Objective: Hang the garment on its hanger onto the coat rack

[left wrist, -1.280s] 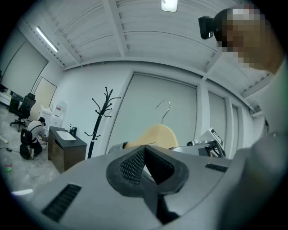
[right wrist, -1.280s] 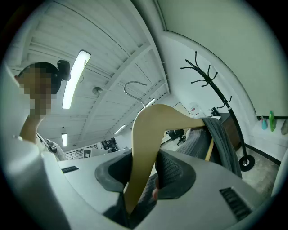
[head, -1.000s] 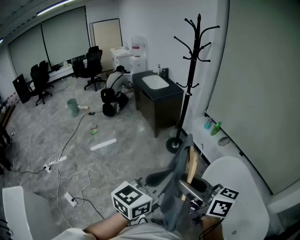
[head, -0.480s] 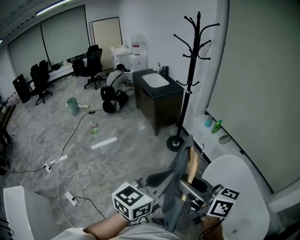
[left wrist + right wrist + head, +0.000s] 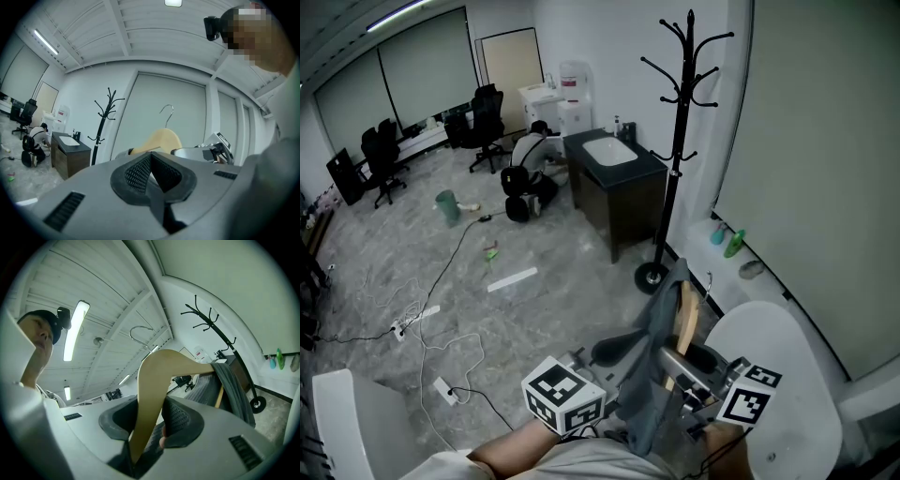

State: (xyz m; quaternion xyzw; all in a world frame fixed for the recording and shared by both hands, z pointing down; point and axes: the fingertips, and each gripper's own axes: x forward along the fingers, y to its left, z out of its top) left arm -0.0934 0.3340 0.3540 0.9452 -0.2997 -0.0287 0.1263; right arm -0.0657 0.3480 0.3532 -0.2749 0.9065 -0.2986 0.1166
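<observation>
A black coat rack point(image 5: 675, 141) stands by the wall, well ahead of me, with bare hooks. My right gripper point(image 5: 677, 364) is shut on the lower arm of a wooden hanger point(image 5: 684, 314), and the wood sits between its pads point(image 5: 180, 416). A grey garment point(image 5: 652, 384) drapes from the hanger point(image 5: 157, 376), whose metal hook point(image 5: 140, 331) points up. My left gripper point(image 5: 614, 354) is beside the garment with its jaws together point(image 5: 151, 157) and nothing visible in them. In the left gripper view the hanger point(image 5: 159, 139) and coat rack point(image 5: 105, 112) lie ahead.
A dark cabinet with a white sink point(image 5: 614, 155) stands left of the rack's base point(image 5: 652, 277). A person point(image 5: 530, 155) crouches behind it. Cables point(image 5: 441, 309) trail over the floor. A white round surface point(image 5: 778, 356) is at my right, with bottles point(image 5: 731, 246) by the wall.
The head view has shifted slightly, so the rack sits a little higher in the frame. Both grippers and the hanger keep the same hold and place.
</observation>
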